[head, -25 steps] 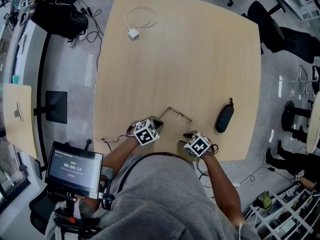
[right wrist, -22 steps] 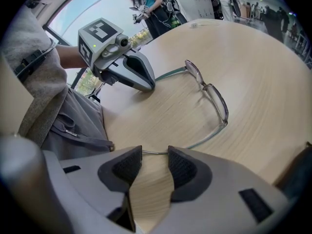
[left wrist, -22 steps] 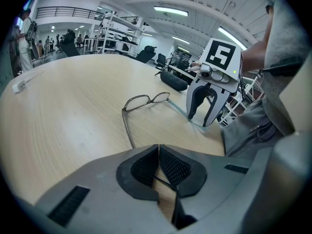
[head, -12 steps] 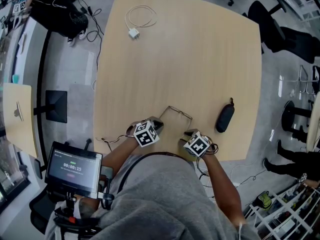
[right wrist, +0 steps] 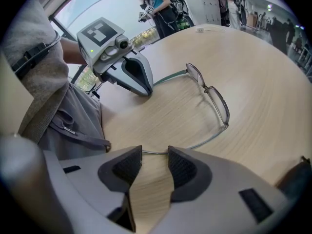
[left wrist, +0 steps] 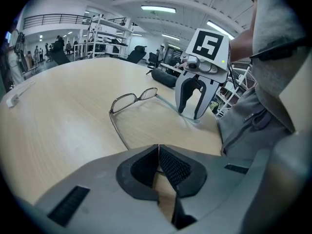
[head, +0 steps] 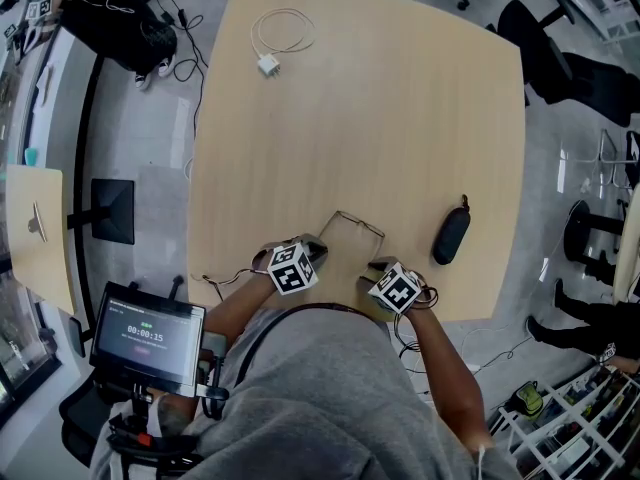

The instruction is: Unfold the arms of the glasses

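Glasses [head: 358, 229] laid near bench [head: 380, 118] front edge, both arms spread toward claws; position barely altered over last second. Left claw [left wrist: 158, 147] closed on one arm tip; right claw [right wrist: 155, 152] parted, other tip unclamped between pads; unfolding judged complete

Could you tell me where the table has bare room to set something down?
Bare: the middle of the table, between the charger cable and the glasses, and the far right corner beyond the case. Crowded: the near edge, where the left gripper, right gripper, glasses and case sit close.
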Motion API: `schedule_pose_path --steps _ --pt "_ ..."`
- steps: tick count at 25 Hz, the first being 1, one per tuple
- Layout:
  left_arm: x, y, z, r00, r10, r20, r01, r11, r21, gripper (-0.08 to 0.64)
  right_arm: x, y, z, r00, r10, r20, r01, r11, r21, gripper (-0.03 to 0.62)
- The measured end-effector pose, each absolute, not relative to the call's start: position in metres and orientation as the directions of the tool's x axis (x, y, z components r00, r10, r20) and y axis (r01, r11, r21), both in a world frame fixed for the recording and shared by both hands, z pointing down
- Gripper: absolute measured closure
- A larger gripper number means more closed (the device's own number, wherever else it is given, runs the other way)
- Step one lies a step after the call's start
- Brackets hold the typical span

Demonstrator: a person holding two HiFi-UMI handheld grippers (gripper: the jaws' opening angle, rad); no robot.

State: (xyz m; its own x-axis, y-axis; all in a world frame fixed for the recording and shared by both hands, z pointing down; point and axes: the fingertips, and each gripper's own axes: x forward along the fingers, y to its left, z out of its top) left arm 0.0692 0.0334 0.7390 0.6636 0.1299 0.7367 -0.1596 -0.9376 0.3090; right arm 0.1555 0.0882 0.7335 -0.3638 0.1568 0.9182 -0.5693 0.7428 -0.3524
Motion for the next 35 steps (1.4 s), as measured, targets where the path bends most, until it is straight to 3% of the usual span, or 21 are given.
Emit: schedule_pose_path --steps 21,35 --pt "0.067 0.047 0.739 0.669 0.137 0.731 0.029 -0.987 0.158 0.552 0.125 0.08 0.73 -0.449 0.133 0.883 -0.585 0.703 -0.403 0.42" --pt "0.061 0.049 0.74 0.676 0.16 0.719 0.016 -0.979 0.203 0.552 0.128 0.082 0.734 -0.438 0.136 0.889 -0.587 0.706 -0.397 0.419"
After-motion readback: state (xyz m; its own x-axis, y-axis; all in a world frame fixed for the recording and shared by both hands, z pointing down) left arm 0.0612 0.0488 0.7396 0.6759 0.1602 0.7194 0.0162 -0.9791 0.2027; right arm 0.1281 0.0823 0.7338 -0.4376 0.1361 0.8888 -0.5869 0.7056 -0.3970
